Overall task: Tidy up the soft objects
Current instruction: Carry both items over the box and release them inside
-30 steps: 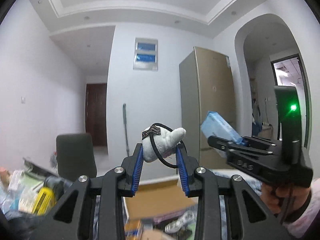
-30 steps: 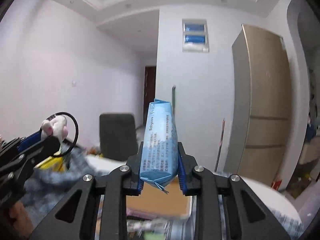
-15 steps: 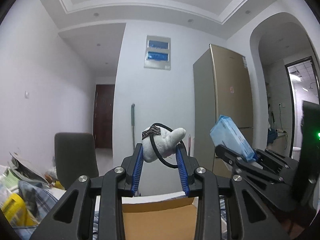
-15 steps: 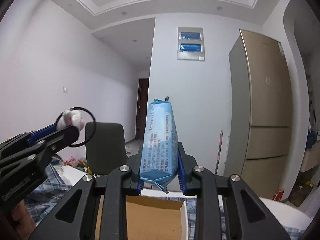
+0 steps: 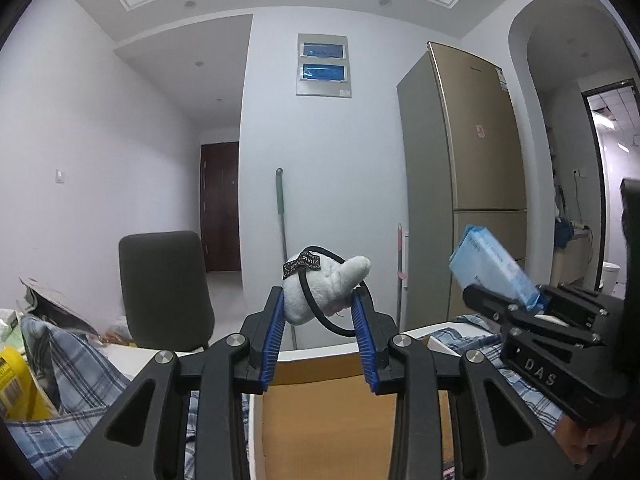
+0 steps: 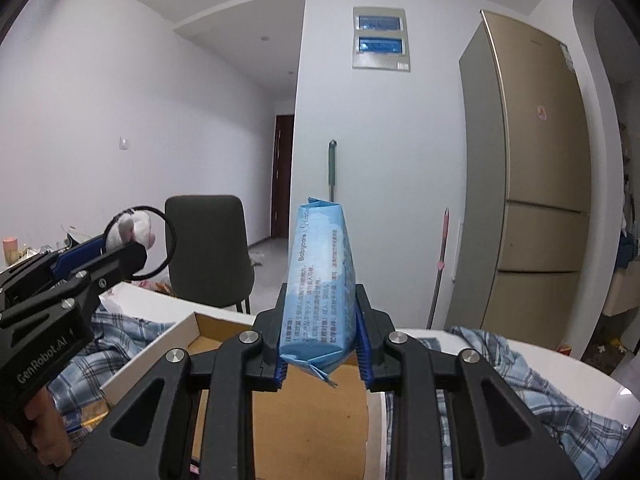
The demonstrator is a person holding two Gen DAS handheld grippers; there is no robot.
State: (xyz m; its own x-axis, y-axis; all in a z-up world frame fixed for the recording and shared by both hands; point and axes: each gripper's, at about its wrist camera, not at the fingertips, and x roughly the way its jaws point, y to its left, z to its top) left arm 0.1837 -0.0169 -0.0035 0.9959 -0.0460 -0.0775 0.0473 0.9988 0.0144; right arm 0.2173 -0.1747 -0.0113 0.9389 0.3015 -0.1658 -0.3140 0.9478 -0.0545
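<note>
Above the cardboard box (image 6: 224,332), you are holding both soft things in the air.

Your left gripper (image 5: 320,312) is pinching a small white plush toy (image 5: 320,284) with a black elastic loop, just over the box's far rim. Your right gripper (image 6: 320,332) is pinching a blue wipes pack (image 6: 320,280), standing upright between the blue pads, also over the box. The box is lying open on a plaid cloth (image 6: 520,372), showing a bare brown floor; a little something is peeking in at its near edge, too hidden to tell. Beyond the box, a grey chair (image 6: 208,248) is standing.
</note>
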